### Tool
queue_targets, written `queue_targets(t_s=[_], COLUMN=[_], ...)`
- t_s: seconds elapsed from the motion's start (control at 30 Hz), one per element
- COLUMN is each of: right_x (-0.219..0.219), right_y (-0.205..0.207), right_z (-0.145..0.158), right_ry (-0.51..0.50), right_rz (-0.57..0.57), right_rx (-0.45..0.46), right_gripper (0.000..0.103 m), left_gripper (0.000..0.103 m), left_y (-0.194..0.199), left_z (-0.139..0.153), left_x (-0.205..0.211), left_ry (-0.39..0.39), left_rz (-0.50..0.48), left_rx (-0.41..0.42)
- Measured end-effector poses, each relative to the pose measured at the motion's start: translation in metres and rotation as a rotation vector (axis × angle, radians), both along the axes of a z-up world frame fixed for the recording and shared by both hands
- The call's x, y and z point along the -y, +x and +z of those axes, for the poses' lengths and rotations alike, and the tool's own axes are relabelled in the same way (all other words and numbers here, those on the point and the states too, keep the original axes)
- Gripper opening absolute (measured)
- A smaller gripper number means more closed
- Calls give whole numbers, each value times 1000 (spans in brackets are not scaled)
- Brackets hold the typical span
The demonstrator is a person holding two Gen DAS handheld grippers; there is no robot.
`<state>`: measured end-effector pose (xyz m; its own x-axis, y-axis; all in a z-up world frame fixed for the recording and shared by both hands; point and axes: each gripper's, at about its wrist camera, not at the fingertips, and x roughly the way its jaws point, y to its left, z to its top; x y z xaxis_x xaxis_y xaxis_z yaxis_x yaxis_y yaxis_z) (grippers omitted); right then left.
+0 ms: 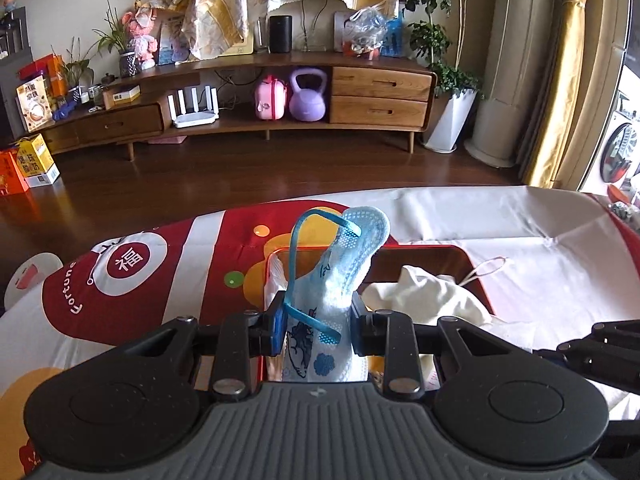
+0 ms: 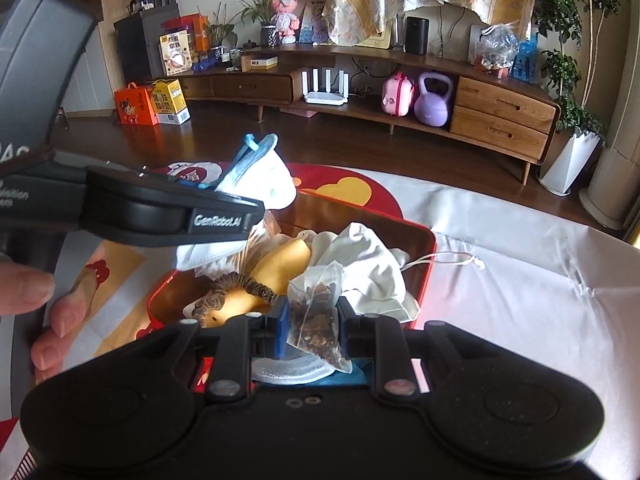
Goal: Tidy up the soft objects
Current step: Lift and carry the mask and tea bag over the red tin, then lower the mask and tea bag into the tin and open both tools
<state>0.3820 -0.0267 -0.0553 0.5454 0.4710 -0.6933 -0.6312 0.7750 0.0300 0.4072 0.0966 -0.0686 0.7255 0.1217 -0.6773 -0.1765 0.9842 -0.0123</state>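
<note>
- Over the red tray (image 2: pixel 424 256) on the table: both grippers, tilted down toward it.
- L gripper (image 1: pixel 318 320): jaws clamped on a pale blue sock (image 1: pixel 344 268) w/ grip dots; sock sticks up past the pads, a blue strap (image 1: pixel 298 248) looped off it. In the R view the same sock (image 2: pixel 260 172) pokes out beyond the L tool, above the tray's far-left corner.
- R gripper (image 2: pixel 312 314): jaws clamped on a mesh sachet (image 2: pixel 316 304) of brown bits, held above the tray's near edge.
- In tray: white cloth pouch (image 2: pixel 360 260) w/ drawstring (image 2: pixel 448 258) trailing over the R rim, a yellow soft item (image 2: pixel 280 264), a brown scrunchie (image 2: pixel 236 288).
- Person's fingers (image 2: pixel 44 300) at L edge, on the L tool's handle.
- Table cover (image 1: pixel 132 280): red/white print.
</note>
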Motion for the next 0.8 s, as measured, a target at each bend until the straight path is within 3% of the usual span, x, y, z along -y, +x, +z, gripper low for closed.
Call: queue_targets(t_s=[0.17, 0.33, 0.5, 0.6, 0.67, 0.73, 0.8], right_x=[-4, -3, 0, -1, -2, -2, -2], right_y=[4, 6, 7, 5, 4, 3, 1], right_z=[-12, -22, -27, -28, -27, -25, -23], right_ry=[-9, -19, -4, -4, -12, -15, -15], right_rz=[10, 12, 4, 9, 8, 8, 9], right_rx=[-15, -27, -41, -50, -43, -40, -38], right_gripper=[23, 25, 35, 52, 55, 59, 67], left_gripper=[30, 30, 31, 49, 66, 73, 73], left_y=[13, 21, 20, 17, 14, 11, 8], left_z=[-13, -27, -34, -35, -35, -34, -33], left_x=[2, 3, 5, 4, 4, 5, 5], left_ry=[45, 22, 26, -5, -24, -17, -31], left_rz=[-2, -21, -30, -39, -54, -51, -58], left_rx=[-29, -77, -75, -70, -59, -55, -53])
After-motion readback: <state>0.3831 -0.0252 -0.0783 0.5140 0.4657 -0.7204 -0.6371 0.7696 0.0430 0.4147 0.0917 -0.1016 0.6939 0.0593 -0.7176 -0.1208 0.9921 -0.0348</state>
